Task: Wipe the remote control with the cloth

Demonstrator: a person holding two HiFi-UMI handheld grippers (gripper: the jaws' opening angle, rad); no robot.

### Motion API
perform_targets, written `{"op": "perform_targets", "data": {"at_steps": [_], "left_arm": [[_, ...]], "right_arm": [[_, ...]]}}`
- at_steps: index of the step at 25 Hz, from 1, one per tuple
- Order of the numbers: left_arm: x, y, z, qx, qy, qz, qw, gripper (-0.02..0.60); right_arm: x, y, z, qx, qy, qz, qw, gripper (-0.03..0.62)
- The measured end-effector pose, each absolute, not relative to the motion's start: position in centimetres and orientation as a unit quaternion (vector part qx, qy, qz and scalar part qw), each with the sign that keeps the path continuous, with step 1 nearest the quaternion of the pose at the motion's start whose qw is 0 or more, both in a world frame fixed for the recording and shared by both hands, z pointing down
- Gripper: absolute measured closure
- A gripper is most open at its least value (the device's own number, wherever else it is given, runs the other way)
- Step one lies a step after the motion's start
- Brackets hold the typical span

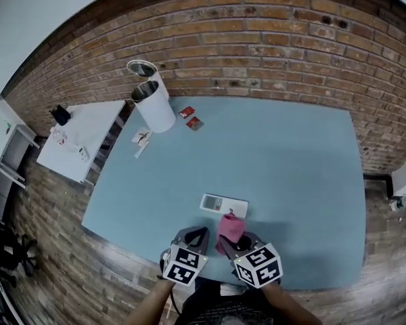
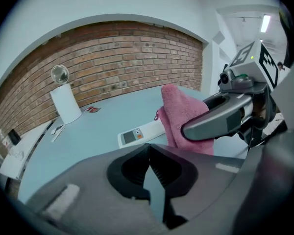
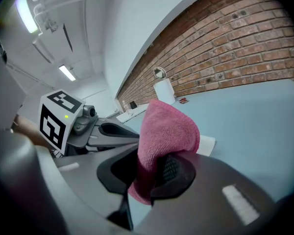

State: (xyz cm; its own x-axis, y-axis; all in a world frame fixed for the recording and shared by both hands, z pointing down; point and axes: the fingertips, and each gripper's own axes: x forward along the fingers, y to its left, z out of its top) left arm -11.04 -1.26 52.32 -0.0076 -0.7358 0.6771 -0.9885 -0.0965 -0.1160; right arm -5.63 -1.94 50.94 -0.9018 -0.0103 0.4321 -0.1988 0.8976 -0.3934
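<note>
**Pinching the cloth beside the remote**

The right gripper (image 3: pixel 147 176) pinches the pink cloth (image 3: pixel 167 126), which bunches up between its jaws. The left gripper (image 2: pixel 150 166) has its jaws pressed together on nothing and sits just left of the right one, at the lower centre of the head view. The remote (image 1: pixel 223 204) lies flat on the blue table (image 1: pixel 284 161), just above the cloth in that frame. A white canister (image 1: pixel 154 105) stands at upper left.

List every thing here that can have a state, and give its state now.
Left gripper: shut, empty.
Right gripper: shut on the cloth.
Cloth: bunched up, gripped.
Remote: lying flat on the table.
Bin: upright, lid raised.
</note>
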Motion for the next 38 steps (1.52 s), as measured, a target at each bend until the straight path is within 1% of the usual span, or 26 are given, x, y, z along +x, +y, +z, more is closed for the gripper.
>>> {"op": "perform_targets", "data": {"at_steps": [7, 8, 14, 18, 22, 24, 25, 30, 35, 36, 37, 38], "left_arm": [[-14.0, -4.3, 54.0, 0.738, -0.544, 0.354, 0.185, 0.574], [-14.2, -4.6, 54.3, 0.746, -0.528, 0.364, 0.182, 0.532], [-15.4, -6.1, 54.9, 0.787, -0.437, 0.411, 0.141, 0.457], [-15.2, -6.7, 56.0, 0.814, -0.350, 0.450, 0.109, 0.412], [-15.3, -7.9, 56.7, 0.829, -0.299, 0.465, 0.085, 0.374], [-15.3, -8.1, 57.2, 0.834, -0.270, 0.475, 0.080, 0.317], [-15.4, -8.2, 57.5, 0.835, -0.255, 0.482, 0.076, 0.304], [-15.4, -8.5, 58.9, 0.838, -0.202, 0.503, 0.058, 0.302], [-15.2, -8.7, 59.0, 0.849, -0.172, 0.498, 0.044, 0.302], [-15.2, -8.7, 59.1, 0.849, -0.168, 0.499, 0.046, 0.252], [-15.3, -8.6, 59.2, 0.849, -0.164, 0.500, 0.047, 0.229], [-15.4, -8.6, 59.3, 0.848, -0.162, 0.502, 0.047, 0.229]], "right_arm": [[-8.1, -4.3, 51.5, 0.116, -0.940, 0.239, 0.216, 0.530], [-8.4, -4.7, 51.6, 0.126, -0.938, 0.242, 0.216, 0.530], [-10.1, -5.9, 51.8, 0.178, -0.926, 0.260, 0.209, 0.530], [-10.8, -6.4, 51.8, 0.205, -0.920, 0.262, 0.207, 0.530], [-11.0, -6.8, 51.8, 0.227, -0.914, 0.266, 0.205, 0.530], [-11.0, -6.9, 51.9, 0.238, -0.910, 0.272, 0.202, 0.530], [-11.0, -7.0, 51.9, 0.243, -0.909, 0.273, 0.201, 0.530], [-11.5, -7.4, 51.8, 0.255, -0.903, 0.289, 0.191, 0.530], [-12.0, -8.0, 51.5, 0.269, -0.899, 0.286, 0.191, 0.530], [-12.1, -8.1, 51.4, 0.272, -0.899, 0.286, 0.190, 0.530], [-12.2, -8.2, 51.4, 0.274, -0.898, 0.286, 0.190, 0.530], [-12.3, -8.2, 51.4, 0.276, -0.897, 0.287, 0.190, 0.530]]}}
